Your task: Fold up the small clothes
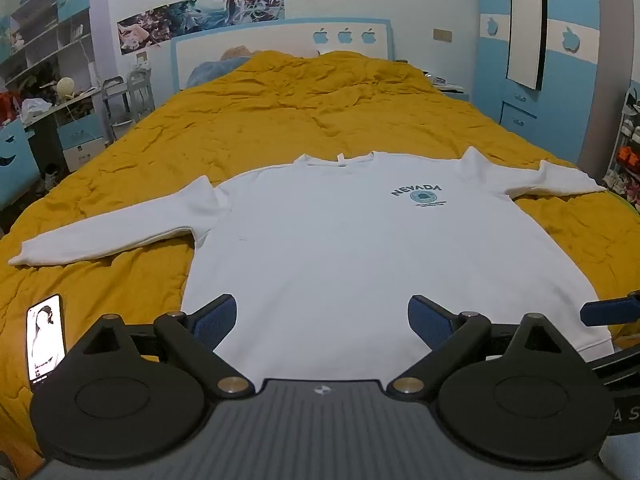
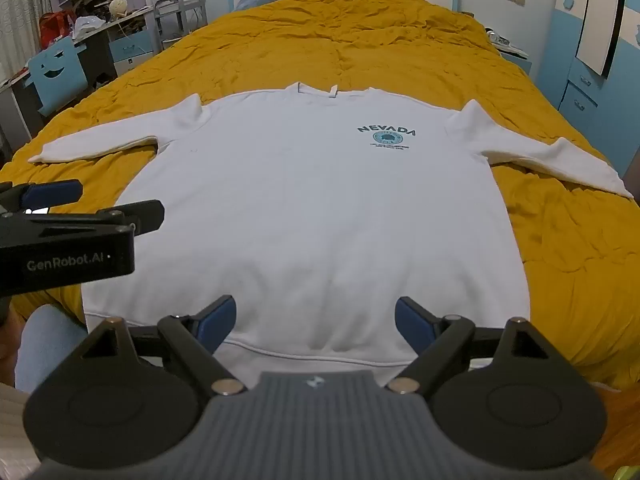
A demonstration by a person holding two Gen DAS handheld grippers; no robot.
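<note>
On the white sweatshirt (image 1: 360, 248) spread before me, dark teal letters at about one o'clock from its middle spell "NEVADA" (image 1: 416, 191) in an arch over a round emblem; the smaller lines beneath are too fine for me to read. From my right side, at nine o'clock, the black body of my left gripper (image 2: 52, 196) bears "GenRobot.AI" (image 2: 65, 263) in pale letters. At the far right edge of my left-side view, the letters "A S" (image 1: 629, 415) show on a black bar.

Left hand-held gripper (image 1: 322, 318) and right hand-held gripper (image 2: 315, 320) gape wide, tilted downward.
</note>
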